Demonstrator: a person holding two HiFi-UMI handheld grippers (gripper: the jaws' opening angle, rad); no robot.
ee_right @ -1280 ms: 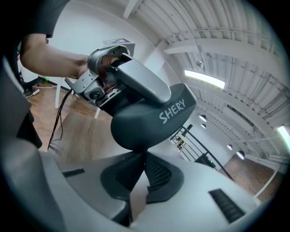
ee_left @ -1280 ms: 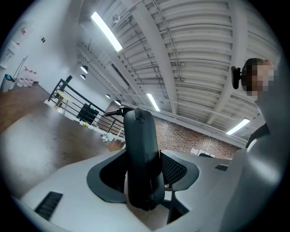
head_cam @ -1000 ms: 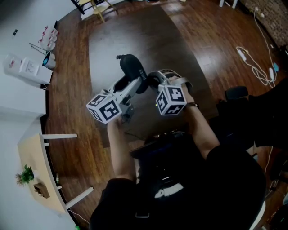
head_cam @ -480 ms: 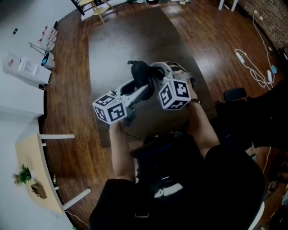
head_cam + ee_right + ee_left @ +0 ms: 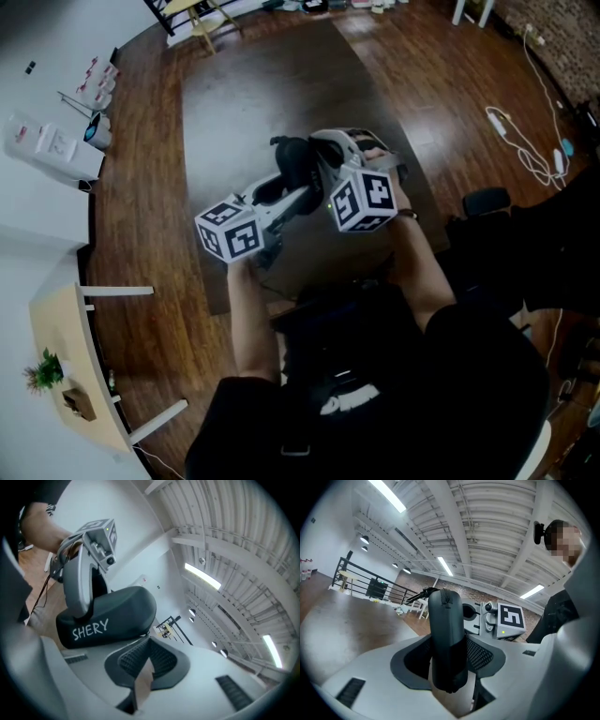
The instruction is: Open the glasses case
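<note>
Starting on your left: your left gripper (image 5: 448,654) is clamped on the glasses case (image 5: 446,616), pads squeezing both flat sides near its lower end. In the left gripper view the case sticks straight out along the jaws, standing on end. The zipper seam (image 5: 443,597) runs up the narrow edge facing that camera. What looks like the zipper pull (image 5: 416,595) pokes off to the left of the case's far end. So the case is up in the air in front of you, held by one end only, with the other end free.

Over on the right of the case, your right gripper (image 5: 149,645) sits just beside that free end. Its jaws are pinched together with nothing I can make out between them. In the right gripper view the case lies crossways, just up and left of the jaw tips, printed side showing. I can't tell whether the tips are touching it or only very close.

That's the bit that matters, I reckon: your right gripper is coming at the broad side of the case, and the pull seems to hang off the opposite side of that same end. My guess is you'd have to spread those jaws and come round the free end to reach it. Or roll the case with your left so the seam edge turns toward the right gripper. The left one has the hold, so the right one is the one free to go for the zip.
</note>
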